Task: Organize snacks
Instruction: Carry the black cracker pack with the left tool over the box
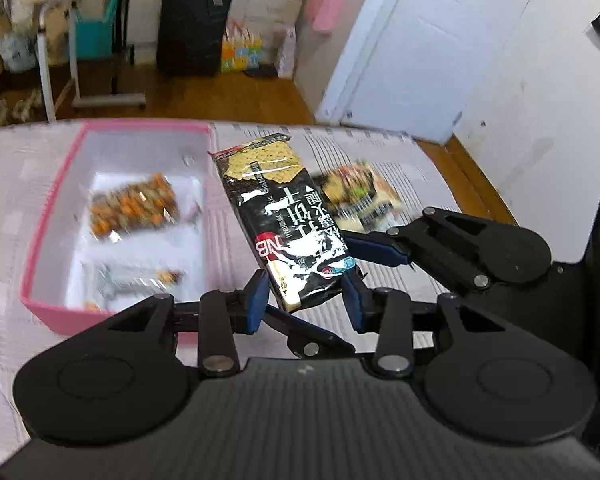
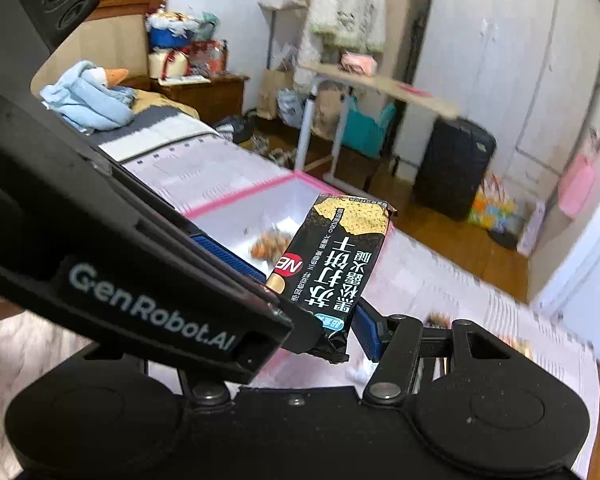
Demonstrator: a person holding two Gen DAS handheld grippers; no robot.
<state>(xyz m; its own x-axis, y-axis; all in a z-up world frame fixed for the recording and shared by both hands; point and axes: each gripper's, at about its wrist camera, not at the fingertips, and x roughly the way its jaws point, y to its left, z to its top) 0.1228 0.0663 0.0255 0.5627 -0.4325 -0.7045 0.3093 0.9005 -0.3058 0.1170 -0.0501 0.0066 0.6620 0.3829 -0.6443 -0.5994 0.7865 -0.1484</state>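
The left tool [image 1: 306,296] and right tool [image 2: 332,320] both pinch the near end of a long black foil cracker packet [image 1: 278,216], lifting it clear of the pale patterned bed cover [image 1: 4,168], probably to steer it into the pink cardboard box [image 1: 48,216] alongside, already holding orange snacks [image 1: 134,206].

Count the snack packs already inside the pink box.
2: an orange snack pack toward the far end of the pink box, and a clear-wrapped pack near its close end. The box wall may hide more.
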